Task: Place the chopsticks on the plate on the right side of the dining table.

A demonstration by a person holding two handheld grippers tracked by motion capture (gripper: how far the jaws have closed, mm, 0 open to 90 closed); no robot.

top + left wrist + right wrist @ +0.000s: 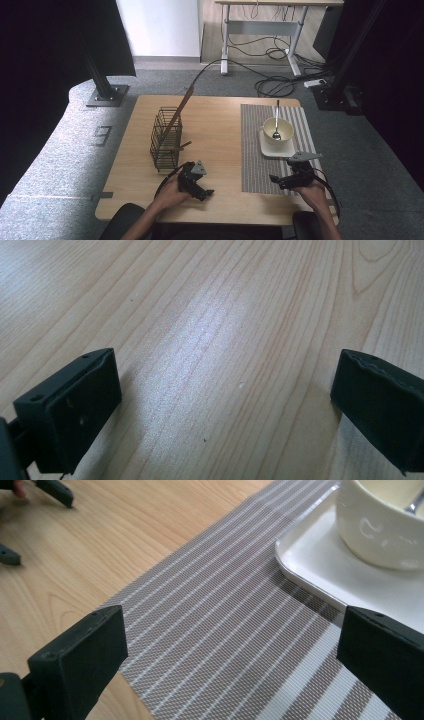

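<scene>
The left gripper (pixel 204 192) is held low over the bare wooden table (pixel 215 130) near its front edge, just in front of the wire basket (pixel 166 137). In the left gripper view its jaws are spread wide, with nothing but wood grain between them (pixel 227 390). The right gripper (pixel 278 180) is held over the near part of the striped placemat (pixel 255 150), pointed toward the left. Its jaws are likewise set wide apart and nothing is gripped; in the right gripper view (pixel 230 645) only the woven mat (pixel 225 610) is seen between them.

Just beyond the right gripper, a white square plate (pixel 272 149) is laid on the placemat, and a cream bowl (pixel 278 131) is set on it. A metal spoon (pixel 276 125) is stood in the bowl, its handle leaning toward the far edge of the table. The bowl's side and the plate's corner (pixel 320 575) are seen close by in the right gripper view.

In the wire basket, a long wooden utensil (pixel 181 107) is propped at a slant, its top end well above the rim; a second short wooden piece (pixel 184 146) seems to poke from the basket's right side, though what it is cannot be told.
</scene>
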